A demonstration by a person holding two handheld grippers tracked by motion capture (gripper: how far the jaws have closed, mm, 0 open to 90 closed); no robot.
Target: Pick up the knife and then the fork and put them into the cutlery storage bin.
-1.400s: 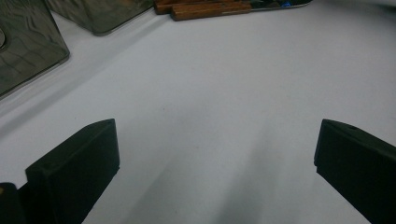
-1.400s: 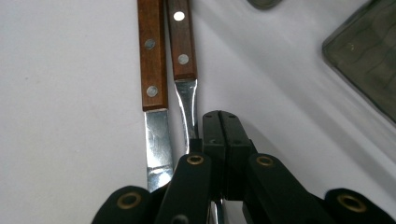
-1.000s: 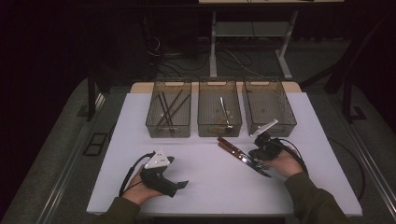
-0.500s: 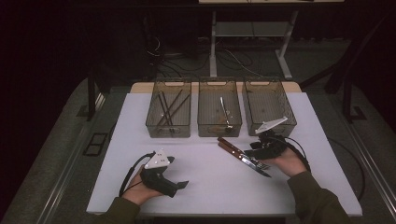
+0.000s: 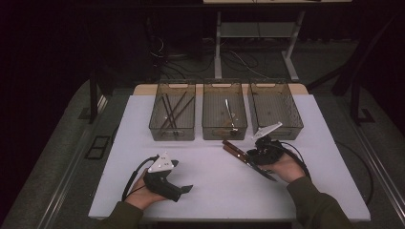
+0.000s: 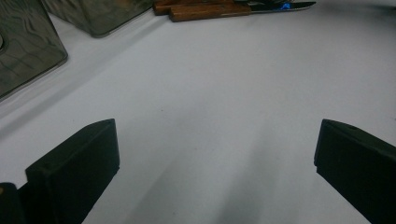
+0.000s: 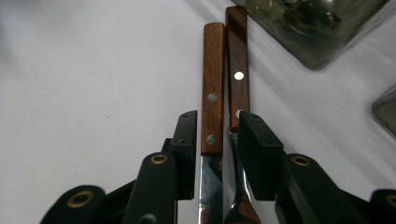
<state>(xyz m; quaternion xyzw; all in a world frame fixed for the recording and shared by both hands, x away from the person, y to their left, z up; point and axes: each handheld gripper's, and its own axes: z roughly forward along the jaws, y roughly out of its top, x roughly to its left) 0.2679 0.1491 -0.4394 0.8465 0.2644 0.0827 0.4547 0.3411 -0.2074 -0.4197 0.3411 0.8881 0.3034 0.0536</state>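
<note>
Right gripper (image 7: 217,154) jaws just closing around wooden-handled steel knife (image 7: 212,107), centre frame, beside second wooden-handled utensil (image 7: 237,74) on white table (image 7: 84,84); pad contact unclear. Left gripper (image 6: 215,163) spread wide, unmoved.

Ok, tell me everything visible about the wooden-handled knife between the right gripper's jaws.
The knife has a reddish-brown wooden handle with three metal rivets and a shiny steel blade. It lies flat on the white table, alongside a second wooden-handled utensil. The right gripper straddles the handle-blade junction; whether its pads press the knife is unclear.
</note>
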